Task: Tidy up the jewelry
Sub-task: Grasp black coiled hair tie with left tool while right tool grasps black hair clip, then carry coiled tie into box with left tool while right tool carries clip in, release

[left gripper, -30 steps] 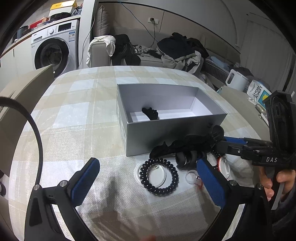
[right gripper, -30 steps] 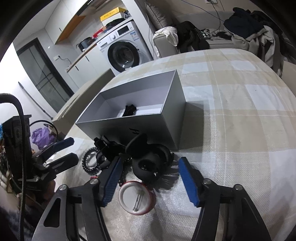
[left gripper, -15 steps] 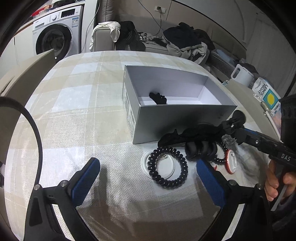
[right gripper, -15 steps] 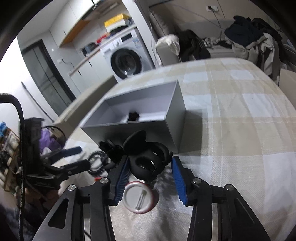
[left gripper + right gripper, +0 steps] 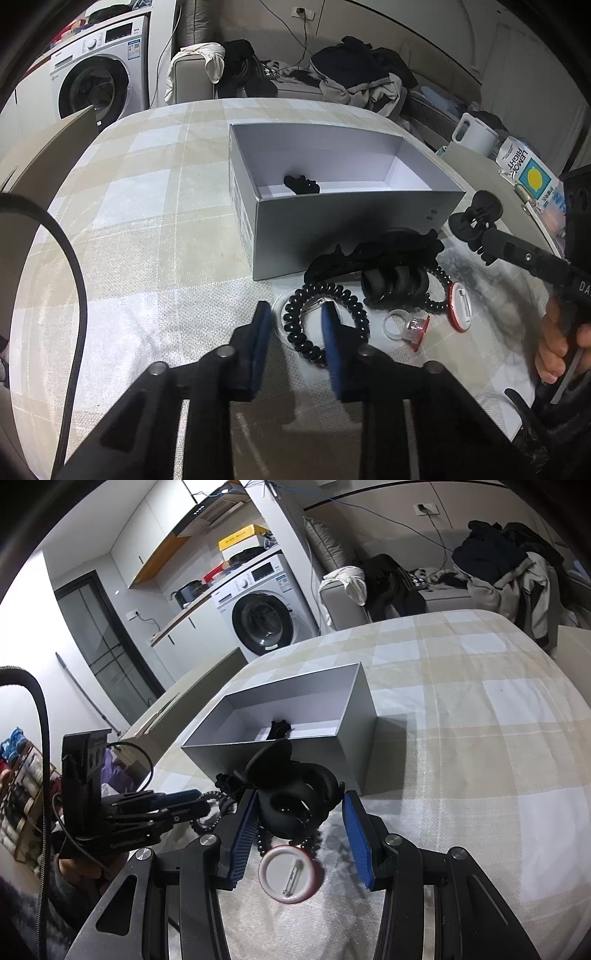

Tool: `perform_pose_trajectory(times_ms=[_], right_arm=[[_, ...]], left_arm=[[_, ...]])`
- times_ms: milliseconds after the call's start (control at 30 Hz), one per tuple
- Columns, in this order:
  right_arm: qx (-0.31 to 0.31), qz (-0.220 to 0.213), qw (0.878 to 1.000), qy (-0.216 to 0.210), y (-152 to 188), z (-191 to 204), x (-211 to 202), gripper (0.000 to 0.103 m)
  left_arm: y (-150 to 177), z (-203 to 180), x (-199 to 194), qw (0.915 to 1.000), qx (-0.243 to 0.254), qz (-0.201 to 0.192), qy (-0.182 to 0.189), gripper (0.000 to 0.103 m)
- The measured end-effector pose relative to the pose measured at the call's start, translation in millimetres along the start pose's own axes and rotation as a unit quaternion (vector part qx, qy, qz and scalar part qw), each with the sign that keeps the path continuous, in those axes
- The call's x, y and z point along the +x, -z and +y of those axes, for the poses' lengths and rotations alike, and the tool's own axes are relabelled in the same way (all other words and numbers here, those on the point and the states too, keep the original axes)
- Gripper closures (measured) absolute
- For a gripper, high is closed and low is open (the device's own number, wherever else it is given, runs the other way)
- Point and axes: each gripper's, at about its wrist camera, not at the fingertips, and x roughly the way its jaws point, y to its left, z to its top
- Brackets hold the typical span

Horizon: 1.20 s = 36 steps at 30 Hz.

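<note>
the left gripper jaws are closing around the black coil band's edge. squeeze gently, then lift straight up. the right gripper jaws clamp a black clip; carry it to the box.

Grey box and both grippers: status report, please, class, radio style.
Left gripper closing over black spiral hair tie. Right gripper around black hair claw, grip unclear. Grey box holds one black item. Nothing blocking.

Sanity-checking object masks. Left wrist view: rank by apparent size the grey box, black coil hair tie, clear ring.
1. grey box, largest by far.
2. black coil hair tie, partly behind the left tool's finger.
3. clear ring, smallest.
</note>
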Motion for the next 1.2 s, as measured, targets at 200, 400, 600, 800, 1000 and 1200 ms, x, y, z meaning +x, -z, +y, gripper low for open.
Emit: perform_pose_trajectory(times_ms=[200, 400, 600, 800, 1000, 1200], right_arm=[[-0.001, 0.000, 1.000, 0.000, -0.4, -0.4, 2.2, 0.058], [-0.002, -0.006, 1.000, 0.000, -1.3, 0.3, -0.5, 0.058], [-0.003, -0.019, 1.000, -0.004, -3.5, 1.8, -4.6, 0.058], [-0.006, -0.035, 0.999, -0.009, -6.9, 3.5, -11.4, 0.058], [-0.013, -0.047, 0.999, -0.011, -14.4, 8.1, -17.7, 0.058], [-0.019, -0.057, 0.998, -0.012, -24.2, 11.8, -22.9, 0.058]], left_arm=[[0.4, 2.0, -0.1, 1.0000, -0.008, -0.002, -0.003, 0.096], [-1.0, 0.2, -13.5, 0.9998, -0.001, -0.021, 0.000, 0.097], [-8.8, -0.1, -32.5, 0.9985, 0.002, -0.054, 0.003, 0.097], [-14.5, -3.7, -45.5, 0.9964, -0.001, -0.085, 0.001, 0.097], [-24.0, -5.9, -50.7, 0.9944, -0.007, -0.105, -0.005, 0.097], [-34.0, -4.7, -56.6, 0.9921, -0.010, -0.125, -0.011, 0.097]])
